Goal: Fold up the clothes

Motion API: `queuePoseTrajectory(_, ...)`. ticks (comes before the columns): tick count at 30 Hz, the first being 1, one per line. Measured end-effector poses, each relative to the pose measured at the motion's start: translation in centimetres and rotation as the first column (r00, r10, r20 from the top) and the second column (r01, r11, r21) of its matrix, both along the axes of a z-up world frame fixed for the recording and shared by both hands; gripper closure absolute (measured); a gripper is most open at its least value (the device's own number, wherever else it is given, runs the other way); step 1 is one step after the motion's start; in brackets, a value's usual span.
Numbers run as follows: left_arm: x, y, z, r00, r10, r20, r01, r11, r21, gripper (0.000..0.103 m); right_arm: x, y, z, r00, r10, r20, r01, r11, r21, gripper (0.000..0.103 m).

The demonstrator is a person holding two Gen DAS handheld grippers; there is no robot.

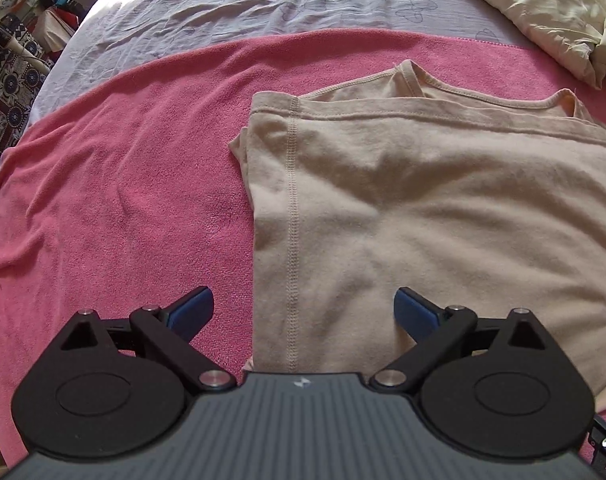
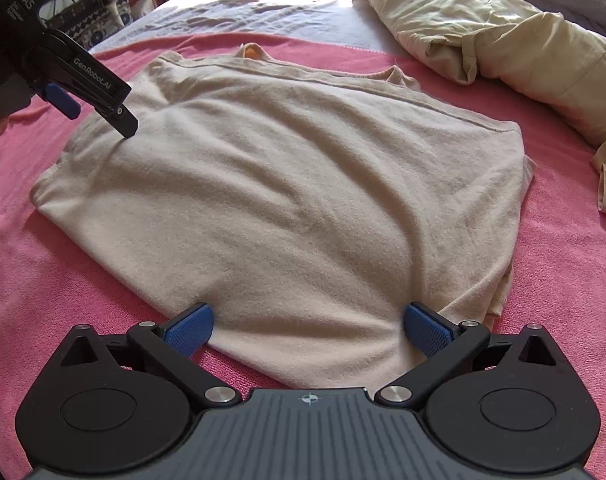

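Shirt (image 2: pixel 287 184) lies folded in half on pink towel (image 1: pixel 115 168), hem near collar; left gripper (image 1: pixel 303 308) and right gripper (image 2: pixel 307 326) both released, likely ready for next fold.

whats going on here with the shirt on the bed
A person is folding a beige shirt on a pink towel spread over a bed, a gripper in each hand. The shirt is already folded over, its neckline at the far end. Both the left gripper and the right gripper are open above it, holding nothing.
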State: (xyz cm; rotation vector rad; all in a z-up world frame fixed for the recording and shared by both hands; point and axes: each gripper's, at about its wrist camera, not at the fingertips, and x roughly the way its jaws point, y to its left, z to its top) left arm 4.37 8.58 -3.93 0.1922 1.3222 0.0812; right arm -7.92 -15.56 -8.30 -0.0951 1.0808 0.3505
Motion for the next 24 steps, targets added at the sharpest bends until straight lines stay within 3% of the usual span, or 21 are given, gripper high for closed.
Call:
queuePoseTrajectory(19, -0.3, -0.9, 0.4, 1.000, -0.017, -0.008, 0.017, 1.000, -0.010, 0.004, 0.9, 0.7, 0.1, 0.998, -0.015, -0.057, 0.013, 0.999, -0.032, 0.000)
queuePoseTrajectory(24, -1.6, -0.7, 1.5, 1.000, 0.010, 0.024, -0.008, 0.998, -0.061, 0.005, 1.0, 0.7, 0.1, 0.998, -0.014, -0.061, 0.012, 0.999, -0.035, 0.000)
